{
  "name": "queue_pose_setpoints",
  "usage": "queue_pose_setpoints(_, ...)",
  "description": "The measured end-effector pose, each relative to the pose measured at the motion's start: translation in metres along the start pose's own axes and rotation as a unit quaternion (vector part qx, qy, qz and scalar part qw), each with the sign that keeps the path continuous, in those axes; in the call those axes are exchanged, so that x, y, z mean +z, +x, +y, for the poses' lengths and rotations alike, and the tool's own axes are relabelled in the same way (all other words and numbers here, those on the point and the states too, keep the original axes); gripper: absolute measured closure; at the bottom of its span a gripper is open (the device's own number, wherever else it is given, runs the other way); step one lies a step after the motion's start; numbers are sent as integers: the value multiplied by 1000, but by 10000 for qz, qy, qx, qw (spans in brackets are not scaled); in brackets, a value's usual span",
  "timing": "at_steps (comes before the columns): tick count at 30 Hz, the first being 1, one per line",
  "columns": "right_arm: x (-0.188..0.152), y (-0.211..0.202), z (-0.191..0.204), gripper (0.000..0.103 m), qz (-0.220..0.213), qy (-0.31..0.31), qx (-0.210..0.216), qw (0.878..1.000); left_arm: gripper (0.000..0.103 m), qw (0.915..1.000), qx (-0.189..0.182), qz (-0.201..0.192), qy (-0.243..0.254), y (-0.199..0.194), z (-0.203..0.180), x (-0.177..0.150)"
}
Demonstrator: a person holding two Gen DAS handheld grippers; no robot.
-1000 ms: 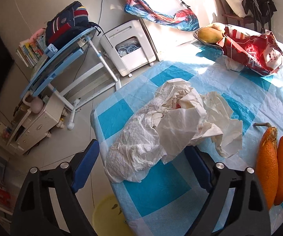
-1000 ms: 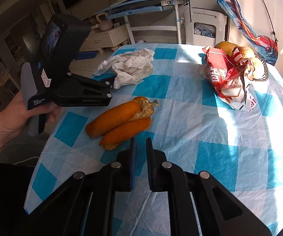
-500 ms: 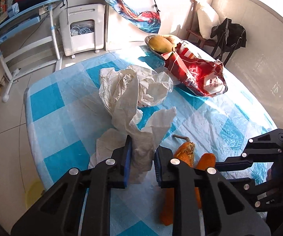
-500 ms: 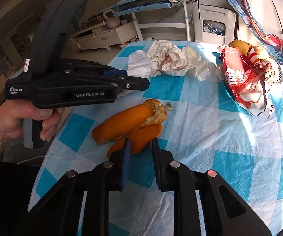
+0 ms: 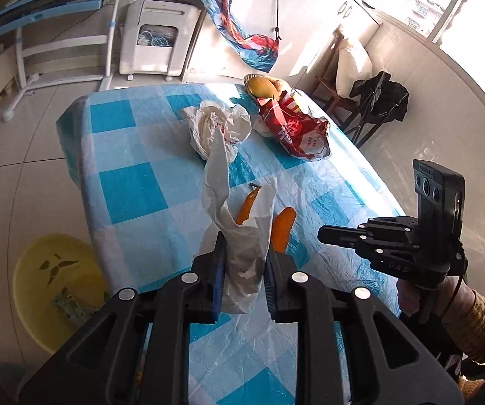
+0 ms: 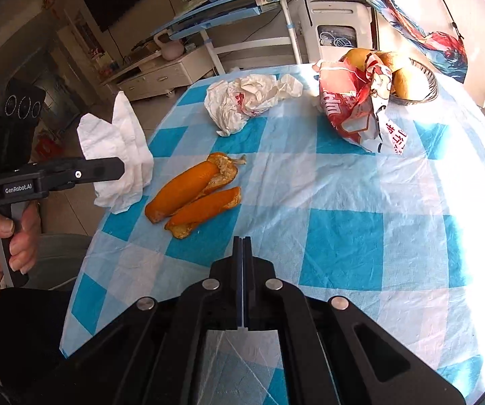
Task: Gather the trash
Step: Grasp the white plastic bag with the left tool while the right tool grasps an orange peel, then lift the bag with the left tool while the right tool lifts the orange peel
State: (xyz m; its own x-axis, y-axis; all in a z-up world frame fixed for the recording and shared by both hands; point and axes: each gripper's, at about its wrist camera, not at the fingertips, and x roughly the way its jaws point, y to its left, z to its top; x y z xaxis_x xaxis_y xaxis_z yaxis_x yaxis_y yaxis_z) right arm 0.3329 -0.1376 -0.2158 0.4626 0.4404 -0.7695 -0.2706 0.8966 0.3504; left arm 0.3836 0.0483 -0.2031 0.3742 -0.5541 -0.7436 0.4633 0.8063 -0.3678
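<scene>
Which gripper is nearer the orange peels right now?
Right. The shut right gripper hovers just short of the orange peels; the left gripper, clamping a tissue, is off beyond the table edge.

Harsh window sunlight glares across the table [image 6: 411, 202]; fisheye edges bend, darkened.

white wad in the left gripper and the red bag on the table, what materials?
White wad: looks like tissue paper, matte, soft embossed crinkles, limp drape. Red bag: probably plastic or foil film, glossy printed surface, sharp stiff creases catching sunlight.
</scene>
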Motion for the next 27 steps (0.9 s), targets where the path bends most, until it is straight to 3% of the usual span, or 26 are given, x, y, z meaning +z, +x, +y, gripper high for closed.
queue_pose_setpoints(4, 11, 17, 19, 101, 3, 25, 45, 10000, 84, 9997, -164, -102, -144, -21, -10, -20)
queue_pose_setpoints(5, 13, 21, 22, 88, -22, 43, 29, 10000, 84, 9995, -247, -91, -179, -23, -11, -25)
queue_pose_setpoints(6, 16, 24, 25, 60, -73, 80, 15, 9999, 84, 9993, -306, -67, -191, -22, -13, -29)
queue_pose_setpoints(7, 17, 27, 29, 52, -120, 102, -38, 9999, 84, 9992, -352, -22, -204, -21, -15, -33)
queue_pose_setpoints(8, 18, 30, 33, 50, -101, 63, -142, 9998, 84, 9991, -358, 56, -204, -17, -17, -35)
queue_pose_setpoints(12, 17, 38, 45, 70, -28, -369, -560, 9977, 84, 9986, -103, 415, -325, 4, -12, -44)
queue_pose_setpoints(16, 8, 28, 41, 85, 239, -765, -690, 9944, 83, 9975, 149, 601, -344, 16, -10, -50)
queue_pose_setpoints(19, -6, 11, 31, 88, 407, -962, -909, 9904, 81, 9975, 172, 586, -347, 15, -12, -52)
queue_pose_setpoints(24, -27, -12, 23, 88, 769, -1096, -916, 9868, 67, 9978, 304, 495, -319, 15, -17, -54)
queue_pose_setpoints(27, -43, -21, 23, 85, 739, -1203, -939, 9855, 59, 9979, 380, 378, -370, 14, -17, -50)
